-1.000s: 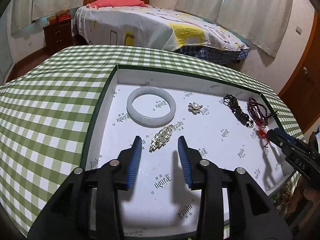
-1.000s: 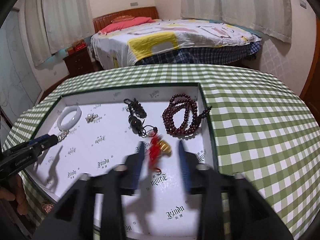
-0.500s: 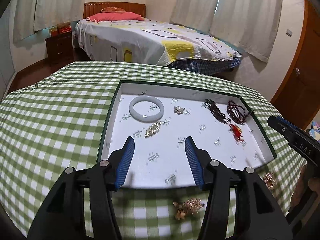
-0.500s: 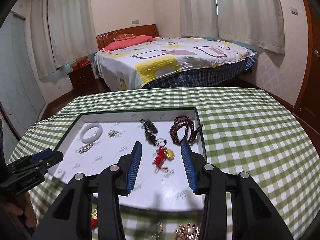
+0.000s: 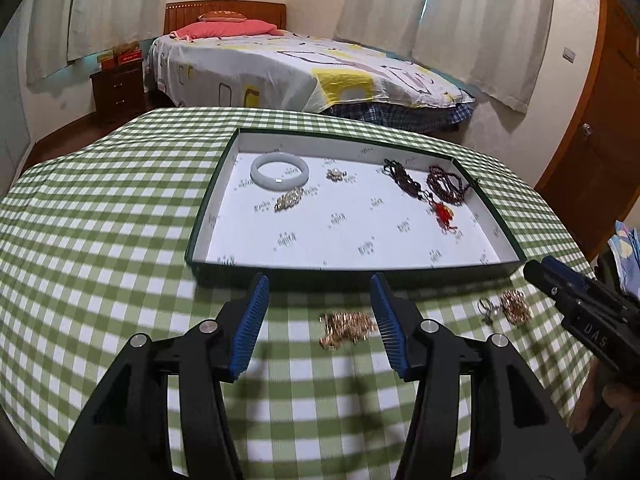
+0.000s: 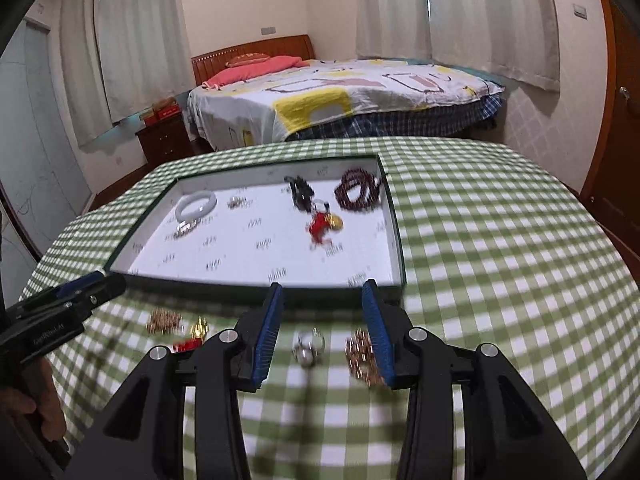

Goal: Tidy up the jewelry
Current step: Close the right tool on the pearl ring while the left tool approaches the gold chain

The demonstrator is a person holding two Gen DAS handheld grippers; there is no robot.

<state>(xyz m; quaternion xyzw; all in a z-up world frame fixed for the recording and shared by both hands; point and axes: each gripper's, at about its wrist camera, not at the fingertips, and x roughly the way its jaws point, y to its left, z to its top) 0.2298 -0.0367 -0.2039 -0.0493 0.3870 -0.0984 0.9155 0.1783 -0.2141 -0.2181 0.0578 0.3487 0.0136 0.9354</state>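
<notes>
Bed point(image 5: 304, 76), pale curtains point(image 5: 480, 20), wooden door point(image 5: 600, 120), nightstand point(image 5: 118, 92)

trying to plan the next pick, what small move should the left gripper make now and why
Probably lower the left gripper onto the gold chain: the chain lies on the checked cloth outside the tray, right between the open, empty jaws.

**Colours on the table right now**

We've got a green-and-white checked tablecloth point(image 5: 100, 220), a tray point(image 5: 352, 270) that's dark green outside and white with grey print inside. In it: pale white bangle point(image 5: 280, 171), dark red beads point(image 5: 446, 184), a red-and-gold charm point(image 6: 323, 225). Gold-looking chain point(image 5: 347, 325) out front, blurry though. Gripper pads point(image 5: 250, 328) are blue.
</notes>
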